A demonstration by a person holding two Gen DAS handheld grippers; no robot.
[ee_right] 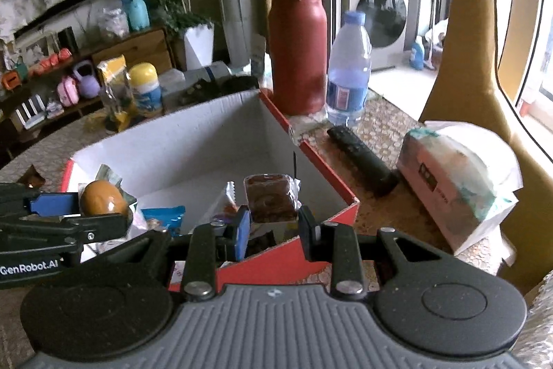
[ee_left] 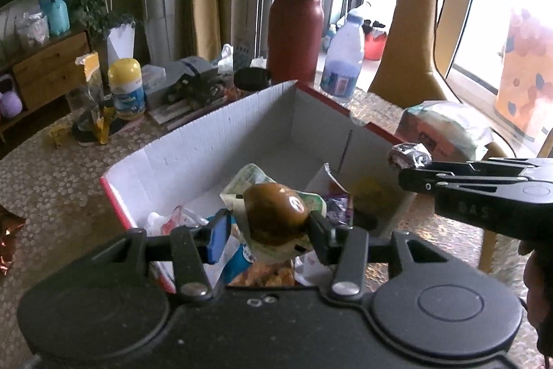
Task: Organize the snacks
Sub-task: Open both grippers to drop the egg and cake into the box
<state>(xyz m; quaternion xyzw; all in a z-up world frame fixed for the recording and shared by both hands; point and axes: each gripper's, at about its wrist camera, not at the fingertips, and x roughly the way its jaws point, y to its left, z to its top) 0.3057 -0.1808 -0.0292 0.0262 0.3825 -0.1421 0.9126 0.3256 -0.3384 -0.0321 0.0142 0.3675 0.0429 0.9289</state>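
2 tongs are in your hands, and both hang over the open box (ee_left: pixel 207 134), a red-sided carton with white inner walls standing on the patterned bench (ee_left: pixel 52 182).

Your left tongs (ee_left: pixel 266 230) are partly closed on a brown egg-shaped snack (ee_left: pixel 276 213) in a clear wrapper, with the blue pad at its 9 o'clock side and the black pad at its 3 o'clock side, both pressed against it. From the left wrist, that snack sits above the near half of the box, over a heap of other packets (ee_left: pixel 255 268) on the box floor.

Your right tongs (ee_right: pixel 273 230) are narrowly set and grip a dark brown cake-like bar (ee_right: pixel 269 199) in clear wrap. From the right wrist, the bar rises from between the 2 pads, over the box's near right corner. In the left wrist view those same tongs enter at 3 o'clock, with a crinkled bit of wrapper showing at their tip.

From the right wrist, the left tongs and their brown snack appear at 9 o'clock, above the left part of the box. A blue packet (ee_right: pixel 162 218) lies on the box floor between the 2 held snacks.

Beyond the box at 12 o'clock stand a tall red flask (ee_right: pixel 297 57) and, just beside it, a clear water bottle (ee_right: pixel 349 71). At 3 o'clock from the box a dark cylinder (ee_right: pixel 363 158) lies on the bench, and a wrapped white package (ee_right: pixel 456 182) lies just beyond it. At 10 o'clock stands a yellow-capped tub (ee_right: pixel 145 85).
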